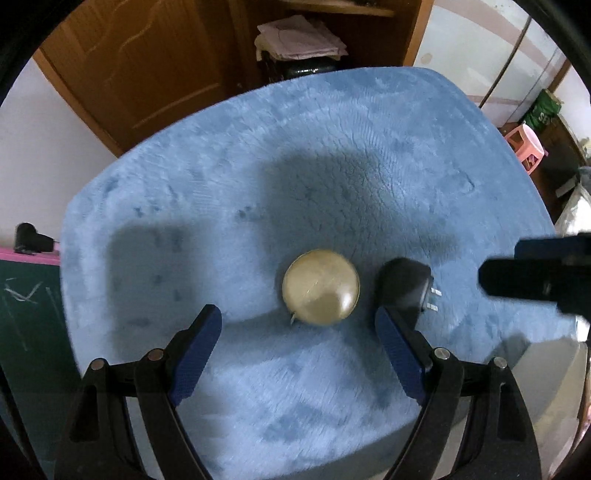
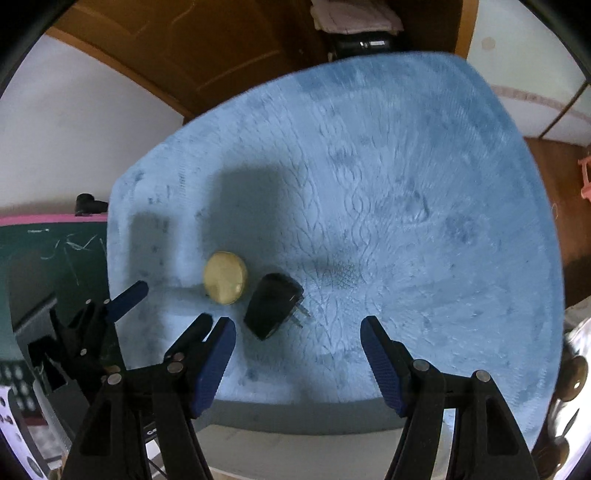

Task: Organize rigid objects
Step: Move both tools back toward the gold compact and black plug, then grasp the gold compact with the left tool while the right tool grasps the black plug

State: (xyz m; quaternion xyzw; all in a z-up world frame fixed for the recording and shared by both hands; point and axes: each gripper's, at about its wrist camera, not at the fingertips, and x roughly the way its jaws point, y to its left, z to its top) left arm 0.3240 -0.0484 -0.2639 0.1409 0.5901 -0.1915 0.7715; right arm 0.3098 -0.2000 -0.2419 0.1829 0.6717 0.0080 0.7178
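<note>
Left gripper [image 1: 298, 325] just short of disc [image 1: 320, 287]

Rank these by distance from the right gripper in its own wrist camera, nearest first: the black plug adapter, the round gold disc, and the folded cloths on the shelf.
Measured from the right gripper:
1. Black plug adapter, just ahead of the left finger, on the blue mat.
2. Round gold disc, farther left, beside the adapter.
3. Folded cloths, beyond the mat, on the wooden shelf.

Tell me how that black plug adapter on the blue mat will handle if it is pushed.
The black plug adapter looks rigid and blocky, so it should slide, not roll. The plush blue mat will probably drag on it. Its prongs stick out sideways and may snag the pile, turning it.
</note>
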